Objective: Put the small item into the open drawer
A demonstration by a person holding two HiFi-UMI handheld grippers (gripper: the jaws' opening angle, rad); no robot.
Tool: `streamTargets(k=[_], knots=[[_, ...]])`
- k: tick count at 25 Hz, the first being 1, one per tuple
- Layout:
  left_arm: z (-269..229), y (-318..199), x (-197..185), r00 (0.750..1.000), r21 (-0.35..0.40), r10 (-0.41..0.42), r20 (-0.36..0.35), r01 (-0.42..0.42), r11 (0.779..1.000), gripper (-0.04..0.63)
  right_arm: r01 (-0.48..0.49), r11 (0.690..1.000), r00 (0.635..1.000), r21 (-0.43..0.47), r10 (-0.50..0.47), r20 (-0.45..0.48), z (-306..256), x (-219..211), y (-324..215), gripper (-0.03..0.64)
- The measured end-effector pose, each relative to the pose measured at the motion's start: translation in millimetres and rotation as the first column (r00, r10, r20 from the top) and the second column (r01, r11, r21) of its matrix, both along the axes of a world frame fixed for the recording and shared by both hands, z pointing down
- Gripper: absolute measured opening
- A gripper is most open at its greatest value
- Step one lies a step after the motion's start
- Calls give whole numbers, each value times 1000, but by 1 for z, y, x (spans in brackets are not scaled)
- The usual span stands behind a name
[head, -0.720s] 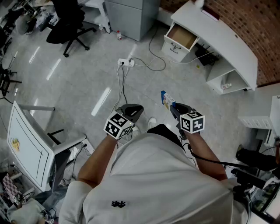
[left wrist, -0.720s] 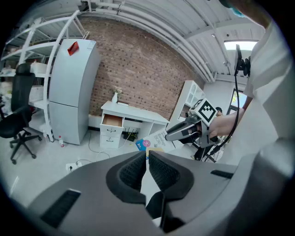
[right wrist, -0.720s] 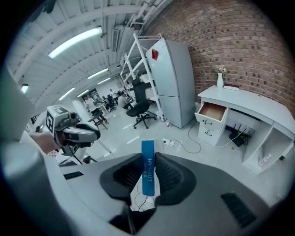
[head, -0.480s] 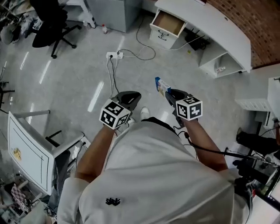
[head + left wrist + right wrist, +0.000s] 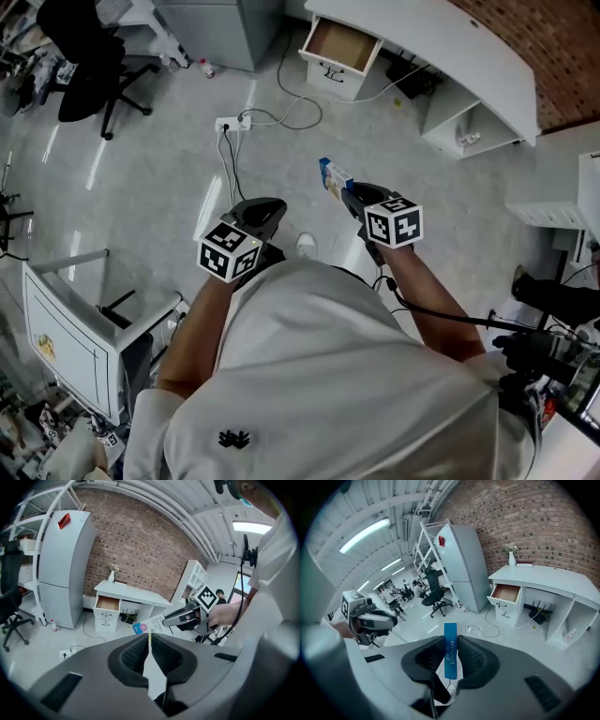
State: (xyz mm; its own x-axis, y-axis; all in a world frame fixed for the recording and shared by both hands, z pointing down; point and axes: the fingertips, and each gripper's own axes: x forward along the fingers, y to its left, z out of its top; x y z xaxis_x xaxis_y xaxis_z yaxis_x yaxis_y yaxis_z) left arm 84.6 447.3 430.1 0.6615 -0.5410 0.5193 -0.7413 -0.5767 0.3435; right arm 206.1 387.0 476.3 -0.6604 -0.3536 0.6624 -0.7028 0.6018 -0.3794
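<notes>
My right gripper (image 5: 339, 188) is shut on a small blue box (image 5: 333, 175), which stands upright between its pads in the right gripper view (image 5: 450, 650). The left gripper view shows that box (image 5: 149, 626) sticking out of the right gripper (image 5: 165, 622). My left gripper (image 5: 277, 208) is shut with nothing between its fingers (image 5: 149, 654). The open drawer (image 5: 340, 47) sits at the top of a white desk's drawer unit, far ahead across the floor, its brown inside empty. It also shows in the right gripper view (image 5: 506, 593) and in the left gripper view (image 5: 108, 603).
A white curved desk (image 5: 487, 66) stands against the brick wall. A power strip (image 5: 231, 123) and cables lie on the grey floor between me and the drawer. A black office chair (image 5: 86, 56) stands far left, a grey cabinet (image 5: 220, 28) next to the desk, a white cart (image 5: 70, 328) at my left.
The desk and drawer have shifted left and towards me in the head view. Both grippers stay in front of my body, the right one still holding the blue box.
</notes>
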Motion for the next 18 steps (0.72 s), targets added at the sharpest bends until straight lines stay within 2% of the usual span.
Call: streamTargets(k=[6,11,15,18], knots=[[12,-41,10,999,-36,42,-3,-42,998,35,-104,994,994,-35,105,30,19,17,-48,109],[29,-94,7,995,-39,96,-36,-97,995,35,-199,979,979,-49,201,31,40,21,-92,109],[32,-149,-11,988,-30,140,-67,-142,989,35,-264,963,964,-58,265,10,45,11,-129,109],[32,-191,-36,978,-31,197,-64,-200,979,35,-318,947,948,-55,318,-3,42,-8,-167,109]])
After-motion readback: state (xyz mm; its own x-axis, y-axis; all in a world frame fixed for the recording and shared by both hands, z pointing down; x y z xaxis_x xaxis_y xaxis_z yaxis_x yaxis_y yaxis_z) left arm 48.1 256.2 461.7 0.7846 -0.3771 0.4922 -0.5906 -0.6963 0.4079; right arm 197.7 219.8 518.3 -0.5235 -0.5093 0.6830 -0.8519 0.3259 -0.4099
